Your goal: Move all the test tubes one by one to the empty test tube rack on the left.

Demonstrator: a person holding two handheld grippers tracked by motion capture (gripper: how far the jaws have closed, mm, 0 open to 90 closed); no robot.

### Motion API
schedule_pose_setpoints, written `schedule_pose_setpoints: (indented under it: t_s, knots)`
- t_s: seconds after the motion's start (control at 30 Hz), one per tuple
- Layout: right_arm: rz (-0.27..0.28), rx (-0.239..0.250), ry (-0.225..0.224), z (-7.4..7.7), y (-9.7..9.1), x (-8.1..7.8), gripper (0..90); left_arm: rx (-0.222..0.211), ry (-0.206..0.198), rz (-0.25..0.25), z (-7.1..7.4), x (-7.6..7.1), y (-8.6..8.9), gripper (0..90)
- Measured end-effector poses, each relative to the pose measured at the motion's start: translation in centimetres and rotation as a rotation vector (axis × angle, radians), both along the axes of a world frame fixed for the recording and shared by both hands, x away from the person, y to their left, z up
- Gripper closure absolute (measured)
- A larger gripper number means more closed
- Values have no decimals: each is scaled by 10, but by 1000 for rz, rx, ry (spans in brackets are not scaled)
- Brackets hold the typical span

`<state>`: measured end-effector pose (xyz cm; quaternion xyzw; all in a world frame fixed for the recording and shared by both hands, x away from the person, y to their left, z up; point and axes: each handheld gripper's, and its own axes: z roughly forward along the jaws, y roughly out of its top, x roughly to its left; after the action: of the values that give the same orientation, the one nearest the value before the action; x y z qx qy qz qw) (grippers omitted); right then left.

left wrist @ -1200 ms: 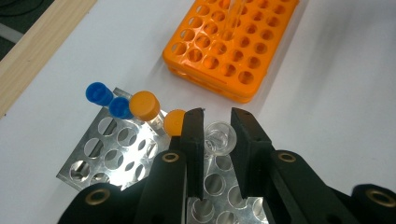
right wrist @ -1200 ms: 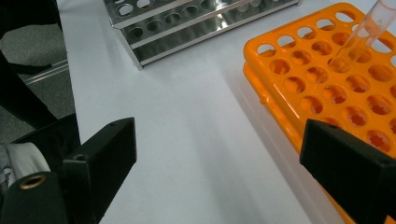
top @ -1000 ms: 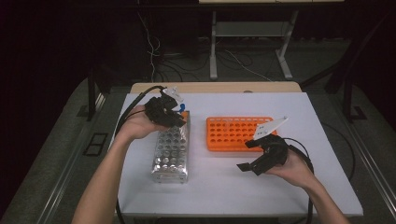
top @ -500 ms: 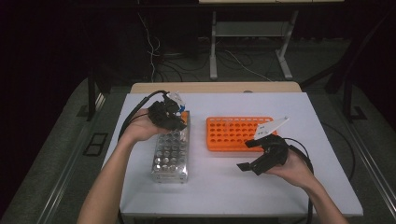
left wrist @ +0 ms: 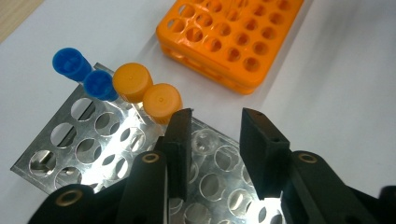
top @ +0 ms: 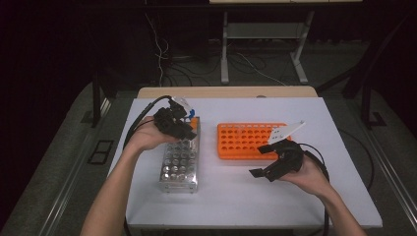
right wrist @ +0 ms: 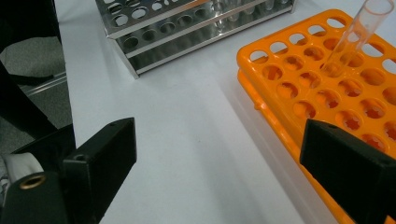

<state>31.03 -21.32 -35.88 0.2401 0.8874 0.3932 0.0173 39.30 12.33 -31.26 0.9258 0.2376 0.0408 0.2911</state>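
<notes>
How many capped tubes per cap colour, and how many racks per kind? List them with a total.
Blue-capped tubes: 2
Orange-capped tubes: 2
Metal rack: 1
Orange rack: 1
Total: 6

A clear glass test tube [left wrist: 204,138] stands upright in the shiny metal rack [left wrist: 88,149] — between the left gripper [left wrist: 215,135] jaws, untouched.

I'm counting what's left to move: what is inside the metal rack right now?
The metal rack holds two blue-capped tubes and two orange-capped tubes at one end, plus an uncapped clear tube. The left hand-held gripper covers nearer holes.
</notes>
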Motion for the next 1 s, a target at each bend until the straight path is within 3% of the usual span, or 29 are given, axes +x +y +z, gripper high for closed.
schedule_pose_setpoints:
  t_s: [0.23, 0.53, 0.9, 1.0]
  knots:
    - [-11, 4, 10, 0, -1, 6, 103, -43, -8, 18, 11, -12, 7, 527]
    - [-37, 16, 7, 3, -2, 22, 103, -94, -52, 54, 17, -35, 11, 305]
    - [-53, -4, 16, 6, 5, 41, 103, -126, -44, 93, 11, -53, 11, 9]
    - [-58, -4, 16, 6, 6, 48, 104, -133, -38, 88, 6, -58, 10, 0]
